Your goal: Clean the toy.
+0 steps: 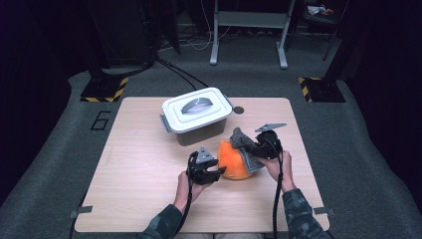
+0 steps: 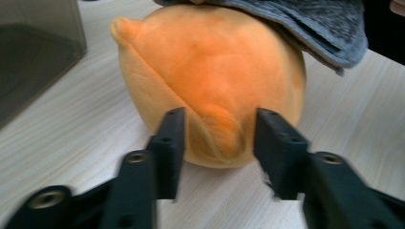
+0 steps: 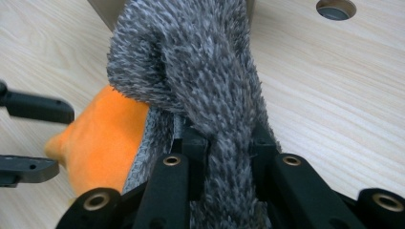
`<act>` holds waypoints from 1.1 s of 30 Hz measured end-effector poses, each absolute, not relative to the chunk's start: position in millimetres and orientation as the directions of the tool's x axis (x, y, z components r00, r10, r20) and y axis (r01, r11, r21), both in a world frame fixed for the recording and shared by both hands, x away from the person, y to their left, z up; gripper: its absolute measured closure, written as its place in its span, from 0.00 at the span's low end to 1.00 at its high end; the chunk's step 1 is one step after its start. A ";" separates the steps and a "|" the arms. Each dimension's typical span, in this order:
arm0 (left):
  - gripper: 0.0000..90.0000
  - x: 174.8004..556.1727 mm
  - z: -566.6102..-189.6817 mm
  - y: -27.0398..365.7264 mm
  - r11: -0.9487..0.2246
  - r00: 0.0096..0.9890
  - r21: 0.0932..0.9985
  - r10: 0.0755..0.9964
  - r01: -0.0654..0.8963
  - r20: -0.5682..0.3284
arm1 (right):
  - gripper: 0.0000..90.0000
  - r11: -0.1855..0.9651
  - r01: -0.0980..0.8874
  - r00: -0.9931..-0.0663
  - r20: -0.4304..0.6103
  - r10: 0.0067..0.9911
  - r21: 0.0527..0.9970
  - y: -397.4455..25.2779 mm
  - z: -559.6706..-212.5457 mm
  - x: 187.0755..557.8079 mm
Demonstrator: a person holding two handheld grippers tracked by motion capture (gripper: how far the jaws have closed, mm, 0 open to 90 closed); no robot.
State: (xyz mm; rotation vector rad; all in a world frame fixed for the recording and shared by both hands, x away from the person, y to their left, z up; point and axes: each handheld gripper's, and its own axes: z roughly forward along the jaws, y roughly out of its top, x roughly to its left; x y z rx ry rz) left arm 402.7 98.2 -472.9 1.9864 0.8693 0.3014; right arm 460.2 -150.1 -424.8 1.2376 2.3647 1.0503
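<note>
On floor left of table (image 1: 149, 149): painted "6" (image 1: 100, 120); box (image 1: 197, 116) unlabelled.

The grey cloth (image 2: 305, 28) hides the top of the orange ball (image 2: 215, 71) and is cut off at the upper edge. In the right gripper view, cloth covers the right tongs' (image 3: 229, 157) tips.
</note>
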 end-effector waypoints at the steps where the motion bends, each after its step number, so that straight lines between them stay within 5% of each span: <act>1: 0.50 402.7 -472.9 98.2 -0.331 0.721 0.826 0.681 0.457 -0.126 | 0.84 0.371 0.599 -0.597 0.088 0.797 0.709 -150.1 -424.8 460.2; 4: 0.49 409.4 -478.9 93.8 -0.347 0.723 0.797 0.672 0.495 -0.158 | 0.84 0.366 0.601 -0.593 0.091 0.800 0.710 -152.0 -427.1 458.4; 9: 0.71 407.9 -478.5 87.0 -0.363 0.731 0.795 0.668 0.485 -0.142 | 0.84 0.360 0.602 -0.590 0.093 0.802 0.712 -155.0 -427.7 457.4; 13: 0.79 406.8 -476.7 85.1 -0.382 0.742 0.797 0.659 0.468 -0.120 | 0.83 0.334 0.602 -0.572 0.101 0.814 0.725 -151.7 -416.3 456.2; 22: 0.83 401.1 -473.3 78.4 -0.435 0.775 0.805 0.630 0.403 -0.048 | 0.83 0.395 0.547 -0.644 0.070 0.762 0.739 -119.4 -400.0 457.9; 33: 0.85 400.2 -476.8 78.6 -0.428 0.769 0.808 0.637 0.405 -0.048 | 0.83 0.431 0.558 -0.608 -0.005 0.794 0.709 -112.2 -409.1 460.3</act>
